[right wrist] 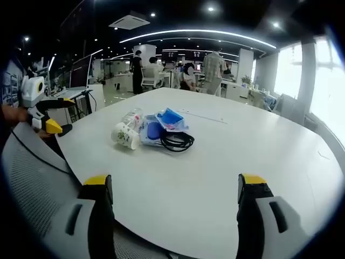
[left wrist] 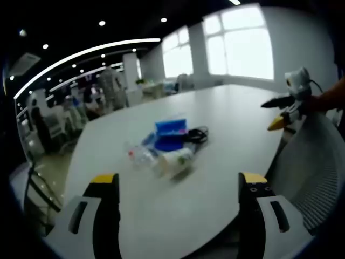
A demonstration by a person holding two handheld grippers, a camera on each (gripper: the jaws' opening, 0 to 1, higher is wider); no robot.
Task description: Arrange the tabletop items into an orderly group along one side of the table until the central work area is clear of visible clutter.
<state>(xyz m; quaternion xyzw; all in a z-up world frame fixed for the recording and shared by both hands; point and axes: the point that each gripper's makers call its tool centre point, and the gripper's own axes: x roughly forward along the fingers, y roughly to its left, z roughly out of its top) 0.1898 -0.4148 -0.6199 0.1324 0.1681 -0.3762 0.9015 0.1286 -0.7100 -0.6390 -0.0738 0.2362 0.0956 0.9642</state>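
Observation:
A small pile lies near the middle of the white table [left wrist: 226,108]: a blue packet [left wrist: 171,128] on a blue round lid [left wrist: 168,144], a coiled black cable [left wrist: 197,135], a clear plastic bottle [left wrist: 140,155] and a paper cup [left wrist: 176,161] on its side. My left gripper [left wrist: 178,186] is open, short of the pile, with nothing between its jaws. The right gripper view has the same cup [right wrist: 125,136], bottle [right wrist: 132,117], packet [right wrist: 171,118] and cable [right wrist: 177,141]. My right gripper [right wrist: 175,186] is open and empty at the table's near edge.
A grey mesh chair back [left wrist: 312,167] stands at the table edge, also the chair back [right wrist: 32,183] on the left. The other gripper [left wrist: 288,110] is held over the far edge. People and office desks [right wrist: 161,73] fill the background.

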